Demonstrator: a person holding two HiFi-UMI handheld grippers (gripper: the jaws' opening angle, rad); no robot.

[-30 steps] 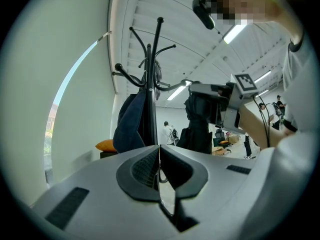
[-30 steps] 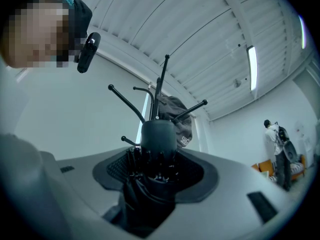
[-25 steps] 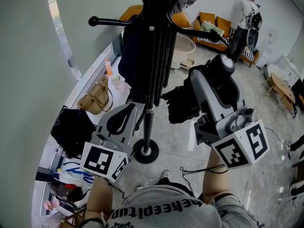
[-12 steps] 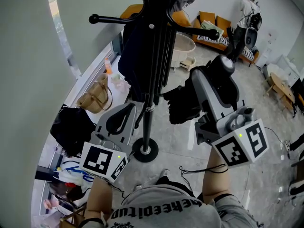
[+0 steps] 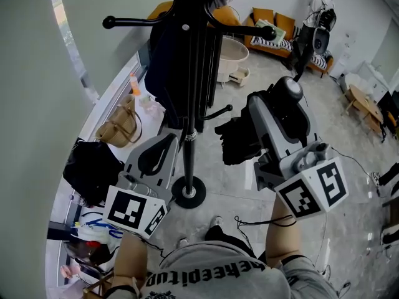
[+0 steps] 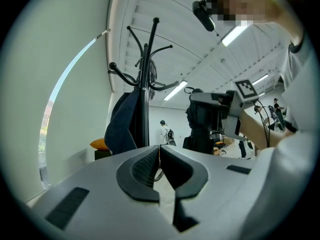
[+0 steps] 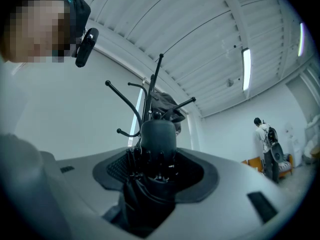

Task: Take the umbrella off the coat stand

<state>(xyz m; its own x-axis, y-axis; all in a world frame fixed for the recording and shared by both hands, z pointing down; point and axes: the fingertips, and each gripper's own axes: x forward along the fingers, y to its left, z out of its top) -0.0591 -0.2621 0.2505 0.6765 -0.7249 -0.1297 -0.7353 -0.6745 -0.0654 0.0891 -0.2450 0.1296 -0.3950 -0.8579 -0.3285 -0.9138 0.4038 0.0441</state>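
The black coat stand [image 5: 189, 114] rises in the middle of the head view, with a dark blue garment [image 5: 163, 61] hanging on it. My right gripper [image 5: 248, 132] is shut on a folded black umbrella [image 5: 237, 143], held just right of the pole and apart from it. In the right gripper view the umbrella [image 7: 158, 140] fills the gap between the pads, its rounded end toward the coat stand [image 7: 150, 96]. My left gripper [image 5: 167, 147] is shut and empty, near the pole's lower part. In the left gripper view its jaws [image 6: 160, 156] meet, with the coat stand [image 6: 145, 79] beyond.
A tan bag [image 5: 117, 129] and a black bag [image 5: 92, 170] lie along the window ledge at left. The stand's round base [image 5: 188, 192] is by my feet, with cables [image 5: 249, 222] on the floor. An orange sofa [image 5: 269, 28] and a person [image 5: 312, 14] are far back.
My right gripper with the umbrella has sunk a little. The left gripper has kept still. The head view has shifted slightly, so the stand sits higher and more to the left.
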